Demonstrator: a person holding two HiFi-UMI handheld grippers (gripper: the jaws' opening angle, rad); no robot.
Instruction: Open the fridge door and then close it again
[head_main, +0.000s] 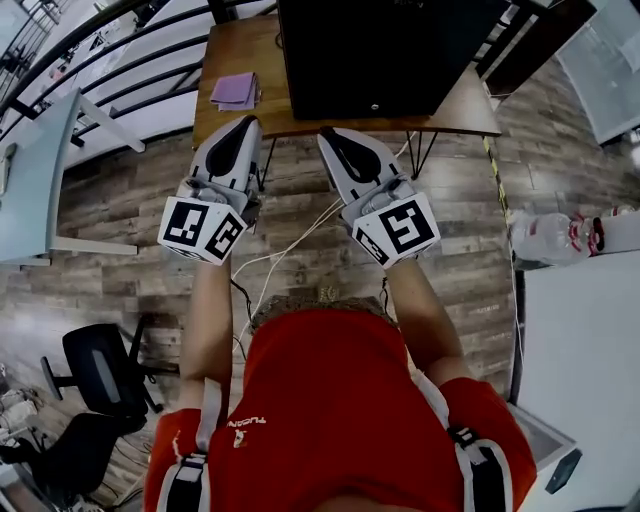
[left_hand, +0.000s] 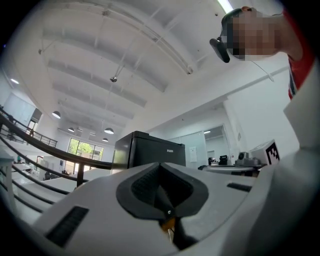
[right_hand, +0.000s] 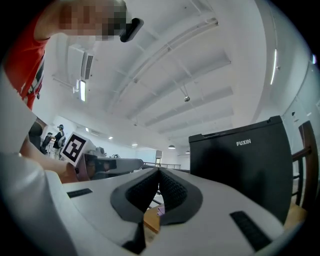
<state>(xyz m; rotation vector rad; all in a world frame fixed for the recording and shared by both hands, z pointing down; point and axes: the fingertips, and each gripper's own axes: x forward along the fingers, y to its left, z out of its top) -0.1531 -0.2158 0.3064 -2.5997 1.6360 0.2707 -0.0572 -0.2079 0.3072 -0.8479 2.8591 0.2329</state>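
The black fridge (head_main: 390, 55) is stood, door closed, on a wooden table (head_main: 465, 105). The left gripper (head_main: 244, 124) and the right gripper (head_main: 328, 136) are held side by side at the table's near edge, each with jaws pressed together and nothing gripped. 1 purple pad (head_main: 235, 90) is laid on the table left of the fridge. White cables (head_main: 290, 245) are trailed across the plank floor below. 1 office chair (head_main: 100, 375) and 1 water bottle (head_main: 553, 238) are set well aside.

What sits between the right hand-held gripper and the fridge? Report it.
Head view: only a bare strip of wooden table separates the right hand-held gripper from the fridge.
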